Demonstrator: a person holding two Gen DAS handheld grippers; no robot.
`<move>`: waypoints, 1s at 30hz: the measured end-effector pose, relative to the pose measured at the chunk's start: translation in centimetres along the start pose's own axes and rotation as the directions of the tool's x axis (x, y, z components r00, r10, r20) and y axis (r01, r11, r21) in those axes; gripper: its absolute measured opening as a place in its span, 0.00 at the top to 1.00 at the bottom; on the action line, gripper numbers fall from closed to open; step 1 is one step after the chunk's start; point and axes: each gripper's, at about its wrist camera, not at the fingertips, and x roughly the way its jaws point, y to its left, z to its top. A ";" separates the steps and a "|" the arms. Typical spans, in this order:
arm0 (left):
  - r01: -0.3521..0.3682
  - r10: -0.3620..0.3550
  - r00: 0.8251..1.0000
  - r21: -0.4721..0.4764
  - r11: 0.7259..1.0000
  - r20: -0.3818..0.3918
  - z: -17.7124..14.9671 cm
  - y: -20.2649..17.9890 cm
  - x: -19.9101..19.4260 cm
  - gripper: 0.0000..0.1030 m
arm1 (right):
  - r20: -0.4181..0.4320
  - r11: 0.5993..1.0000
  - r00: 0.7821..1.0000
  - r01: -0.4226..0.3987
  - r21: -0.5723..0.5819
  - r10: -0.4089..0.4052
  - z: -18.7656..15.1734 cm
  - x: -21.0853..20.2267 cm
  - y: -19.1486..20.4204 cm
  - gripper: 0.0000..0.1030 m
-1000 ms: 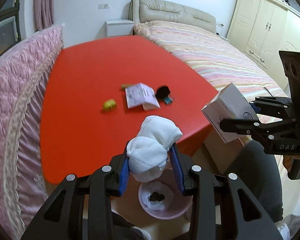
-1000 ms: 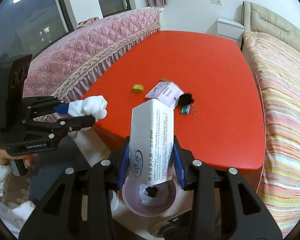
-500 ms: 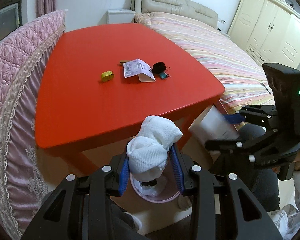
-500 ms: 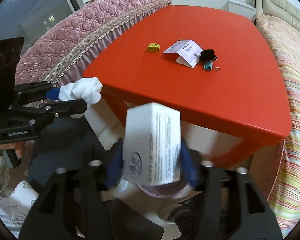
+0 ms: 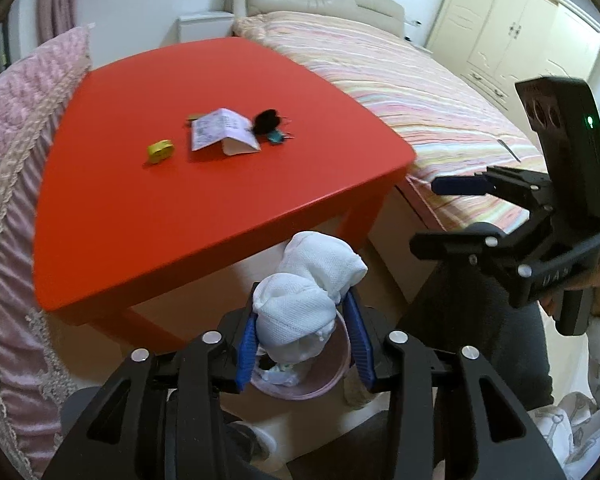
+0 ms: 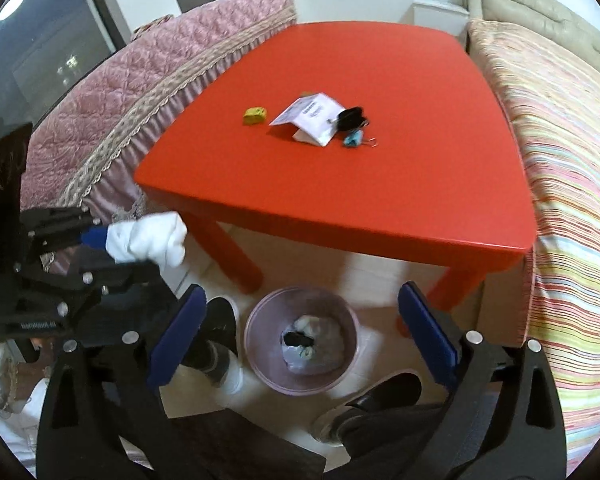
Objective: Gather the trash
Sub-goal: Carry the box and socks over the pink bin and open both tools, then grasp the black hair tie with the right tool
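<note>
Below the near edge of the red table, on the floor, stands a round pink waste bin, the landmark for everything that follows; left of the bin in the right wrist view, the left gripper has a bundle of white cloth between its blue pads, its jaws having just been easing apart, and whether the pads press the cloth cannot be told; in its own view the bundle hangs directly over the bin's mouth, long axis running up and away from the jaws; so a straight drop should land inside, I judge; right of it, the right gripper stands wide apart and empty just above the bin, its jaws having just been opening; beyond the bin, on the tabletop, lie a yellow scrap, a folded paper leaflet and a small black object, well apart from both grippers.
</note>
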 end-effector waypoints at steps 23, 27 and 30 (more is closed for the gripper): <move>-0.076 0.078 0.997 -0.082 0.994 0.022 0.1 1.9 0.1 0.07 | 0.007 0.999 0.999 -0.039 0.030 0.039 0.0 0.6 0.1 0.04; -0.071 0.075 0.997 -0.103 0.992 0.029 0.4 2.4 0.0 0.07 | 0.015 0.999 0.999 -0.042 0.028 0.042 1.0 0.6 -0.1 0.04; -0.075 0.080 0.996 -0.107 0.991 0.046 0.8 2.8 -0.3 0.07 | 0.025 0.999 0.999 -0.049 0.022 0.048 2.2 0.5 -0.3 0.04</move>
